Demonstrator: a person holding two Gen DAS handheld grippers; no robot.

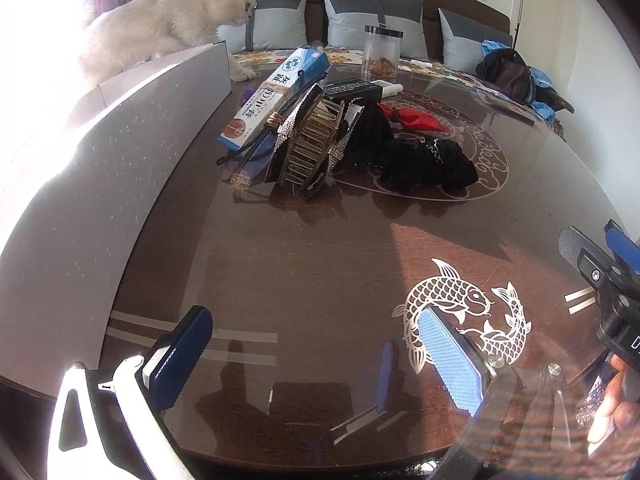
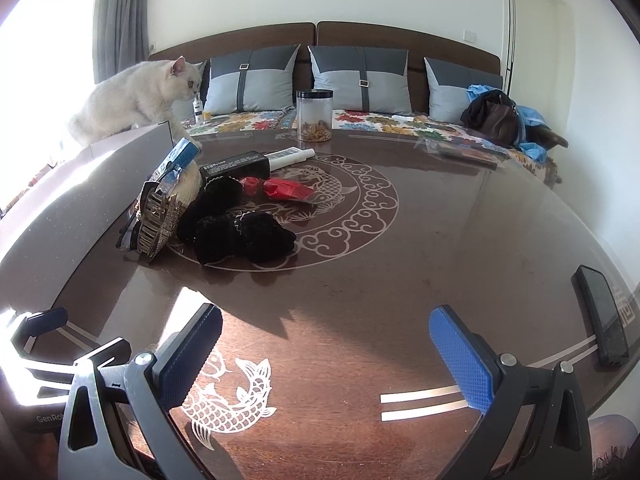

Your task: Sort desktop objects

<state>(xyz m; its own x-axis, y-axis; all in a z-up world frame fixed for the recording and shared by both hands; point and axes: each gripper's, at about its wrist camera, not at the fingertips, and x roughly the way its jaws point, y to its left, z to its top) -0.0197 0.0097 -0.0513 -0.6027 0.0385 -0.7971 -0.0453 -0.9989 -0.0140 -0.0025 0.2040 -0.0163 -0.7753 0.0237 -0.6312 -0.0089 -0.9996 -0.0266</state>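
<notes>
— Both grippers hang over the near table, left gripper and right gripper spread wide, nothing held.

— And the pile?

— Mid-table, left of centre. That hair claw looks stiff, light, probably brittle; I'd pinch its spine. The black cloth beside it looks soft, grab anywhere. Cat at the far edge.
</notes>
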